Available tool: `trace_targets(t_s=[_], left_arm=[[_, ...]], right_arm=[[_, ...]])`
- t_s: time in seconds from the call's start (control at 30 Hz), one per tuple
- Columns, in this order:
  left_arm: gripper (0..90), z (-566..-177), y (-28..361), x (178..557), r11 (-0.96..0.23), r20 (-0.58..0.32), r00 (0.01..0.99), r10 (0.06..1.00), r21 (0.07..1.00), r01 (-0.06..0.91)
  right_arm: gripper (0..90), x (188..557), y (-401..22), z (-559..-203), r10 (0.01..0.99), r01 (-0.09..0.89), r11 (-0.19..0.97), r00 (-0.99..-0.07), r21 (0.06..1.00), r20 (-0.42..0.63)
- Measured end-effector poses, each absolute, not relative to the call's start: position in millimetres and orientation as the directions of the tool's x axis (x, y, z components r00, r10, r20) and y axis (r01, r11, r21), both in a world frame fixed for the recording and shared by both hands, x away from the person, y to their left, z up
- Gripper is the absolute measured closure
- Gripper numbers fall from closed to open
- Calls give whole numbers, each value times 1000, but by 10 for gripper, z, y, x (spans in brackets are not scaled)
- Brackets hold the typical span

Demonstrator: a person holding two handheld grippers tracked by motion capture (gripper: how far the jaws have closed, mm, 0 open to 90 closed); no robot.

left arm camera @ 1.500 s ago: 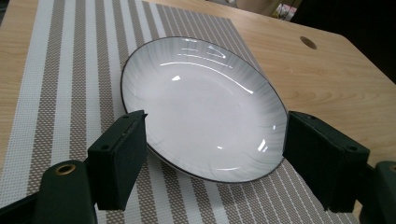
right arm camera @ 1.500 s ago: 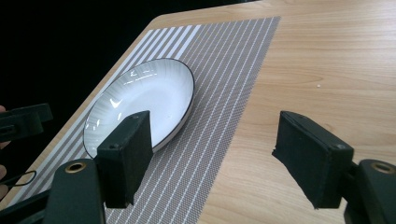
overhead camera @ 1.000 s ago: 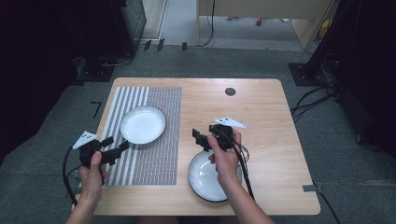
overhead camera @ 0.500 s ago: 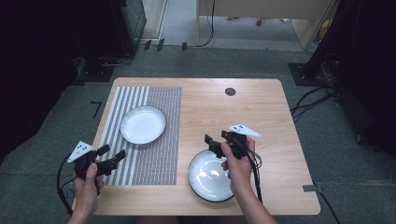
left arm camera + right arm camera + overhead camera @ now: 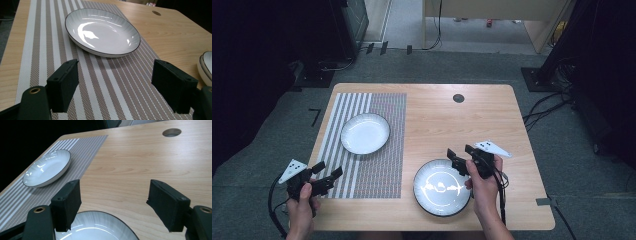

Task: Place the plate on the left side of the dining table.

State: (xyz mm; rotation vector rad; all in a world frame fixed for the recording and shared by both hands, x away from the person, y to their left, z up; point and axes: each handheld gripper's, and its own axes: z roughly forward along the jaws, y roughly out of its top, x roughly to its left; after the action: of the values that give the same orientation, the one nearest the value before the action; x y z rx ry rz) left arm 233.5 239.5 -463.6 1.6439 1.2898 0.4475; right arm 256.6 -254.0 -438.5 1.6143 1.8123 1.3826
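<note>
The left claw stands with its two black jaws wide apart and nothing between them, low over a striped mat of grey-brown and white bands. Ahead of the jaws a white plate with a thin dark rim rests on the mat, its right edge reaching the mat's border. The mat lies on a light wooden counter, which has a round hole near its far edge. At the right border the rim of a second plate sits on bare wood.
</note>
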Motion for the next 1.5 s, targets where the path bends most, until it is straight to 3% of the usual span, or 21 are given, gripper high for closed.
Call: trace_targets(t_s=[0.4, 0.67, 0.93, 1.23, 1.5], left_arm=[[219, -4750, 2518, 2193, 32, -240, 336, 911, 852, 522], [220, -4875, 2534, 2131, -33, -141, 302, 943, 862, 507], [220, -4930, 2579, 2145, -32, -141, 287, 947, 852, 523], [219, -5039, 2678, 2142, -40, -117, 248, 962, 836, 548], [215, -5062, 2745, 2142, -42, -100, 227, 969, 835, 549]], right_arm=[[247, 2331, -2973, -4587, 921, 544, -143, -232, 827, 311], [247, 2136, -3283, -4753, 936, 538, -171, -173, 825, 307], [247, 2013, -3596, -4868, 951, 544, -182, -114, 819, 287], [256, 1935, -3995, -4979, 983, 524, -145, -21, 840, 183], [245, 1911, -4251, -5059, 978, 539, -185, 24, 822, 205]])
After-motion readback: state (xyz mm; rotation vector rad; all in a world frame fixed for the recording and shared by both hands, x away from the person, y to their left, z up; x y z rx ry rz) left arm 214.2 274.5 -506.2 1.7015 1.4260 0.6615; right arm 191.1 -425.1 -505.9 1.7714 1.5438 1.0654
